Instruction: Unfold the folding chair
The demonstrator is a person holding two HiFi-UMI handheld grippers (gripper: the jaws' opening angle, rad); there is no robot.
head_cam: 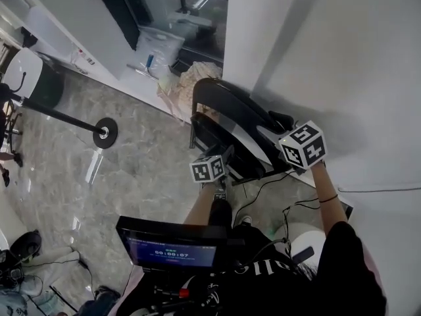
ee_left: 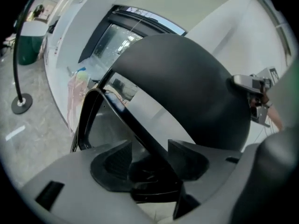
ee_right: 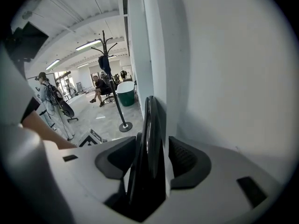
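The black folding chair (head_cam: 230, 117) stands folded flat, leaning against the white wall (head_cam: 329, 45). My left gripper (head_cam: 225, 155) is at its lower front side. In the left gripper view the chair's black frame bar (ee_left: 122, 112) runs slantwise between the open jaws of the left gripper (ee_left: 149, 149), with gaps to both pads. My right gripper (head_cam: 279, 122) is at the chair's upper edge near the wall. In the right gripper view the thin chair edge (ee_right: 150, 120) stands between the open jaws of the right gripper (ee_right: 152, 146), not pinched. The right gripper (ee_left: 254, 94) also shows past the round seat (ee_left: 187, 87).
A coat stand's round base (head_cam: 105, 132) sits on the marble floor at the left, near a green bin (ee_right: 125, 93). Plastic bags (head_cam: 174, 84) lie behind the chair by a glass door (head_cam: 164, 18). Cables (head_cam: 276, 189) run along the floor. A screen (head_cam: 172, 245) hangs at my chest. People (ee_right: 99, 88) are far off.
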